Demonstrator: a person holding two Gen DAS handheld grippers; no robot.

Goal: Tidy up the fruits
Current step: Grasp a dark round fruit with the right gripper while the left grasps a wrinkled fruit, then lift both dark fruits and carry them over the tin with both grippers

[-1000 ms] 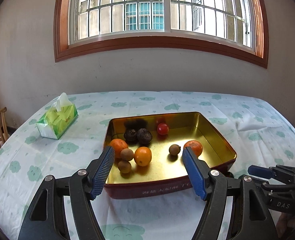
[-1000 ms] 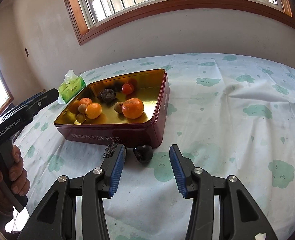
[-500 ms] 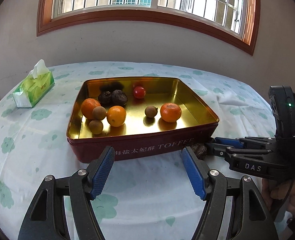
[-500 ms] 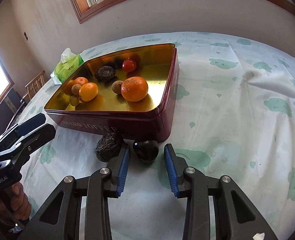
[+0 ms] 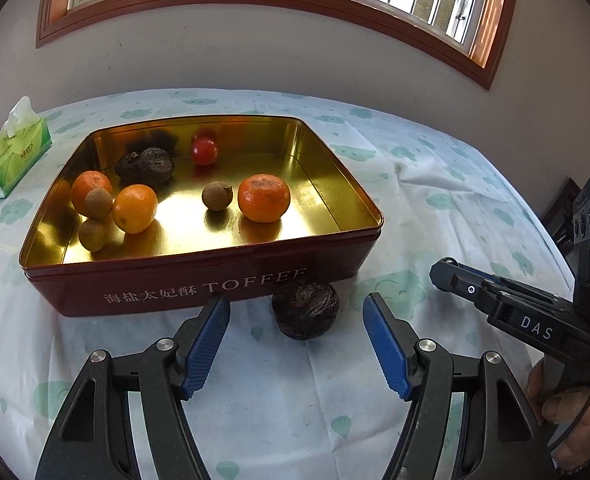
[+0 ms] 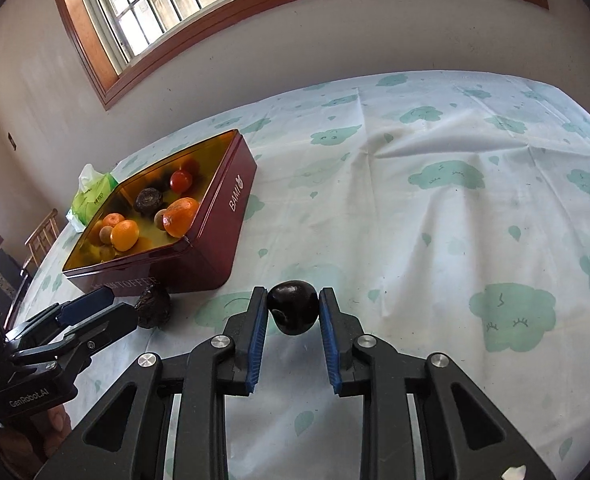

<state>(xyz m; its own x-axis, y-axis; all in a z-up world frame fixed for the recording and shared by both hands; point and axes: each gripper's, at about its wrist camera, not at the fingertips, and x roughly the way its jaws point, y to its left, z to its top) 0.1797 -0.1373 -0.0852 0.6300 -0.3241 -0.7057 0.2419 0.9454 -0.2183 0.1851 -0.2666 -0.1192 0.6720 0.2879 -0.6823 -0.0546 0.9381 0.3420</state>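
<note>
Most of the fruit's already in the toffee tin point(image 5: 199, 284). Two left on the surface just in front of it: right tongs point(image 6: 293, 318) are closing on the smooth dark fruit point(image 6: 293, 307), pads touching, while left tongs point(image 5: 297, 344) gape around the wrinkly one point(image 5: 305, 310).

oranges point(image 5: 263, 197) x3 | longans point(image 5: 217, 196) x3 | tomato point(image 5: 204, 151) x1 | wrinkled dk fruits point(image 5: 305, 309) x3 | glossy dk fruit point(image 6: 293, 306) x1 | tin point(image 5: 199, 280) x1

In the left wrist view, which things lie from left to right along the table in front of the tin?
Left gripper's left finger → dark wrinkled fruit → left gripper's right finger → right gripper, at the right edge.
</note>
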